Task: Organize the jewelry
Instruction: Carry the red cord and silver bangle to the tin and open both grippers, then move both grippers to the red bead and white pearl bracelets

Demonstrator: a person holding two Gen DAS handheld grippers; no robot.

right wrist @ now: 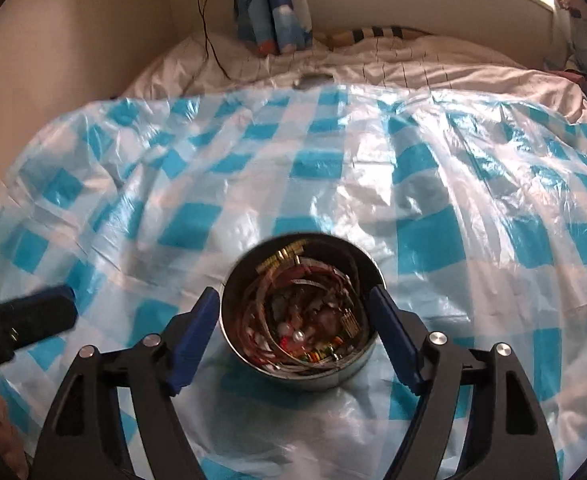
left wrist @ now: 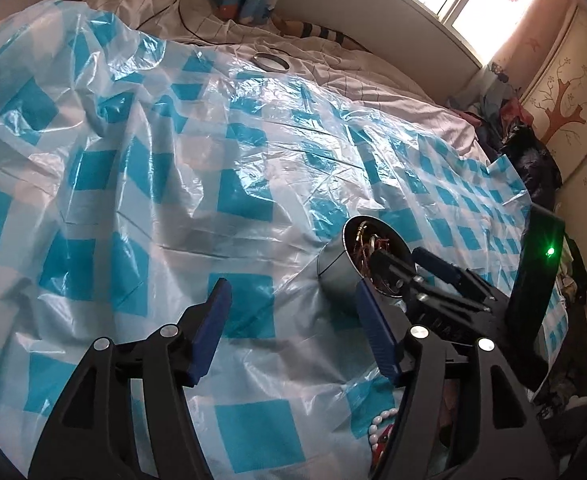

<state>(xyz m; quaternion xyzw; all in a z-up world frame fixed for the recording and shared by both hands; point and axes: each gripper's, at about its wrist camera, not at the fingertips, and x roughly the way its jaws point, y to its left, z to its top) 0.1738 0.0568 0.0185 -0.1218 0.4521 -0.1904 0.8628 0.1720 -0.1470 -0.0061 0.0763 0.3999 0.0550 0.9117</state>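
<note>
A round metal tin stands open-topped on a blue-and-white checked plastic sheet spread over a bed. The tin holds a tangle of jewelry: coiled bangles, chains and beads, with one white pearl-like bead visible; individual pieces are hard to separate because of blur. The right hand-held gripper straddles the tin, jaws spread, with a narrow gap showing on each side, so it is released. The left hand-held gripper is also released, with only plastic sheet between its jaws. In the left wrist view its right finger covers part of the tin. A string of white beads lies partly hidden behind that gripper's frame. A metal ring-shaped object, possibly a lid, lies far back on the bedding. No legible writing appears.
</note>
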